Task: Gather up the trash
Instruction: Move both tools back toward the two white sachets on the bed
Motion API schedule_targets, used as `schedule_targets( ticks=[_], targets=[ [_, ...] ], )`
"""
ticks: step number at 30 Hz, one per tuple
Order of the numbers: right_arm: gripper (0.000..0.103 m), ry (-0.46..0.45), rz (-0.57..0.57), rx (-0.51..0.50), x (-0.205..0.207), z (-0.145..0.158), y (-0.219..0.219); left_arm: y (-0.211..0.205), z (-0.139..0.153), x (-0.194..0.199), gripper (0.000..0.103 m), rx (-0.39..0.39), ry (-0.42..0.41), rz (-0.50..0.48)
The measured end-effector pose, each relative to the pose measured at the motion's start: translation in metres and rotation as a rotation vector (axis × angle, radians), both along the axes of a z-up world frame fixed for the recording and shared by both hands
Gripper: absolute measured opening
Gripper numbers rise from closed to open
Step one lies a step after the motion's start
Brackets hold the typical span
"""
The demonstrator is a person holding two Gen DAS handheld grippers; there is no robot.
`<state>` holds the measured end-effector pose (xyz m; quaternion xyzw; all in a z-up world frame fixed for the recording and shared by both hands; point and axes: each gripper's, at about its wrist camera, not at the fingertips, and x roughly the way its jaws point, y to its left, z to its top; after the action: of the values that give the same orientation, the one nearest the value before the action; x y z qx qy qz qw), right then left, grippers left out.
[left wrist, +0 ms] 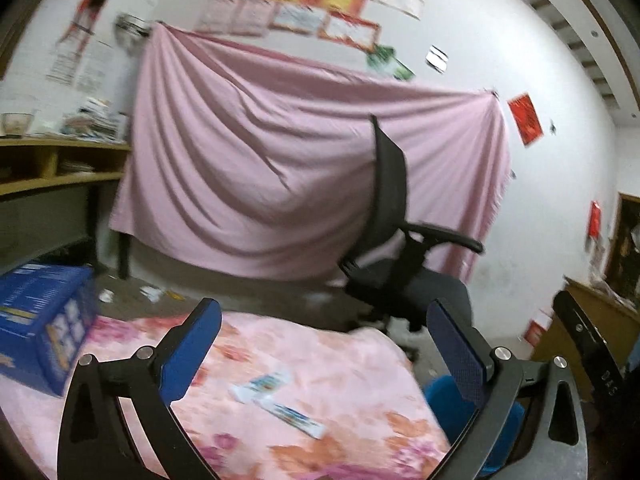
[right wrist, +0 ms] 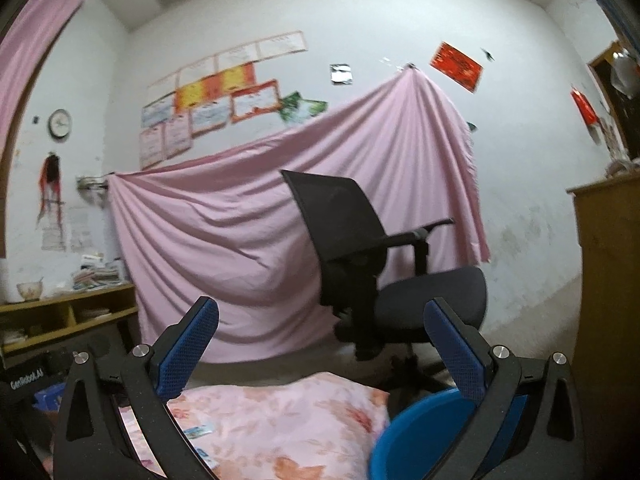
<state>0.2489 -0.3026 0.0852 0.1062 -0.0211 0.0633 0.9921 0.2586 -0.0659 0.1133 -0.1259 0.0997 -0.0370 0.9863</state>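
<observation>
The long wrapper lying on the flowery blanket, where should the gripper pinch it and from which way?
Pinch the long wrapper across its narrow middle, coming down from above. It lies flat on the soft blanket and runs slantwise, so the open left gripper should probably turn until its fingers straddle the short width. A second wrapper touches its upper end, so stay nearer the lower, free end.

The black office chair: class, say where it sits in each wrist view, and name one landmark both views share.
Left wrist view: the black office chair stands right of centre, seen side-on, beyond the floral blanket.
Right wrist view: the chair stands at centre, just right of the middle, its back turned more toward the camera.
Shared landmark: the pink sheet hung on the wall behind the chair.
</observation>
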Motion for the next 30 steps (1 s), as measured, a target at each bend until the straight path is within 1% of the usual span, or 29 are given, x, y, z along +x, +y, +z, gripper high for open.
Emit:
schedule_targets(
  ticks=[3,8,11,16,24,27,30],
  targets=[
    [0.103,-0.024,0.032,-0.030,-0.002,0.001,0.018,0.017,-0.003,-0.007,0.101,0.011,-0.013,0.072],
    [0.103,-0.010,0.090,-0.094,0.004,-0.004,0.048,0.047,-0.012,-0.025,0.101,0.023,-0.039,0.169],
    [0.103,0.001,0.124,-0.133,0.006,-0.008,0.064,0.058,-0.016,-0.030,0.101,0.038,-0.053,0.208],
    [0.103,0.009,0.164,-0.200,0.008,-0.015,0.088,0.070,-0.025,-0.039,0.101,0.077,-0.082,0.246],
    [0.103,0.069,0.235,-0.330,0.014,-0.035,0.122,0.080,-0.046,-0.034,0.101,0.129,-0.057,0.241],
    [0.103,0.119,0.255,-0.355,0.021,-0.043,0.130,0.085,-0.053,-0.030,0.101,0.134,-0.033,0.225],
    [0.103,0.186,0.267,-0.371,0.033,-0.048,0.135,0.087,-0.057,-0.020,0.101,0.139,0.011,0.185]
  ],
)
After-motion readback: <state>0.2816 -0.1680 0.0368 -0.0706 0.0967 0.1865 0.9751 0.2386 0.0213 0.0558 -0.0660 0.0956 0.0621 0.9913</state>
